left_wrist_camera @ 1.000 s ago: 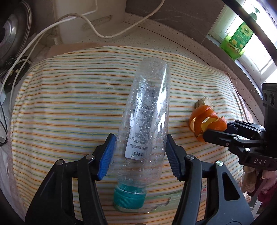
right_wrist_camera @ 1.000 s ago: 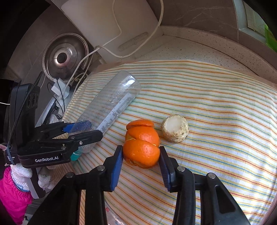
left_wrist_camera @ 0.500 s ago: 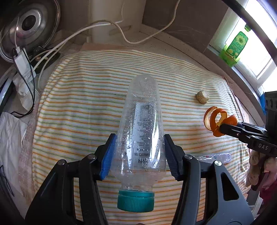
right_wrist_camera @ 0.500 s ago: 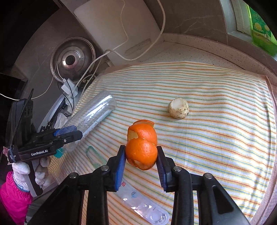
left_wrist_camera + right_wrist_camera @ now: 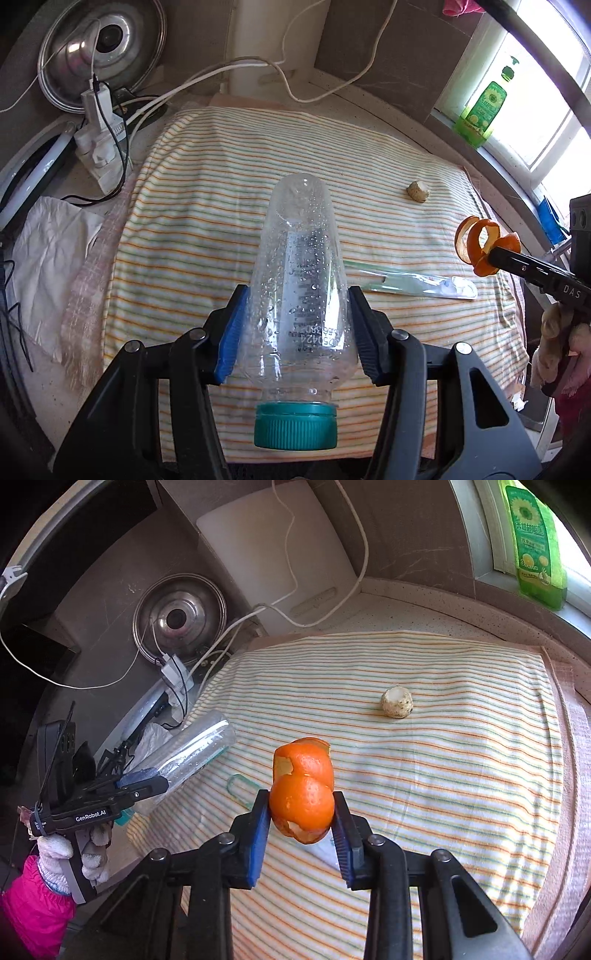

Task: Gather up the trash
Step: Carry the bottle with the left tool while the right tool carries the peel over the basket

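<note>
Clear plastic bottle (image 5: 299, 291), teal cap toward the camera, is clamped in the left gripper (image 5: 295, 325) above the striped cloth (image 5: 192, 206); the other tool reads "DAS". Right view: orange peel (image 5: 302, 794) pinched in the right gripper (image 5: 301, 834), whose jaws have just been closing; opposite tool reads "GenRobot.AI". Both pieces lifted; a bin, unseen, is needed next.

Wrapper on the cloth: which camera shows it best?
The left wrist view. The wrapper lies there nearly whole on the cloth, beside the bottle. In the right wrist view only its ends show, the rest is behind the peel and the right gripper.
</note>
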The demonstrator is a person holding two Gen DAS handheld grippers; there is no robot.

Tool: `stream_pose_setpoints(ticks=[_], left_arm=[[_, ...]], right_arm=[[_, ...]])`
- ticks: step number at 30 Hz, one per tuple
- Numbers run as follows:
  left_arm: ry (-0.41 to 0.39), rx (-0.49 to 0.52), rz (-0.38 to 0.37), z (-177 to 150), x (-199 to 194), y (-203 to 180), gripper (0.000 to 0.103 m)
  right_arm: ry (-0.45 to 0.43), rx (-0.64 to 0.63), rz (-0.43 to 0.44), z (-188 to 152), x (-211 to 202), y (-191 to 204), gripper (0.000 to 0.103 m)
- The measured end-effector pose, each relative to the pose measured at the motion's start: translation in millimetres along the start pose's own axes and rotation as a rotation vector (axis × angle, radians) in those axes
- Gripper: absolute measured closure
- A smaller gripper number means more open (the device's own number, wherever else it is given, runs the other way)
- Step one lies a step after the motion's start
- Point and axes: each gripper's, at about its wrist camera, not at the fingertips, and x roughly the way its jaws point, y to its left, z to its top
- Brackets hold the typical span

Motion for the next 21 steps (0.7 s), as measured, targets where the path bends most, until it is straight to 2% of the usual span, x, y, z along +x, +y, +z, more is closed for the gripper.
stream_pose_setpoints(ticks=[8,14,21], left_arm=[[-0.039,-0.005,-0.017,-38.4,-48.1,18.1,0.049],[-0.046,-0.001,0.006,-74.7,-83.5,34.7,0.049],[-0.041,-0.044,0.025,-119.1,-117.8,63.3,0.049]], right_arm=[[-0.013,-0.021,0.02,-29.0,-22.5,40.9,0.071],[-0.016,-0.065,0.038,-55.8,-35.5,78.8,0.071],[0.014,-0.097,0.076,-89.2,-38.6,115.2,0.071]])
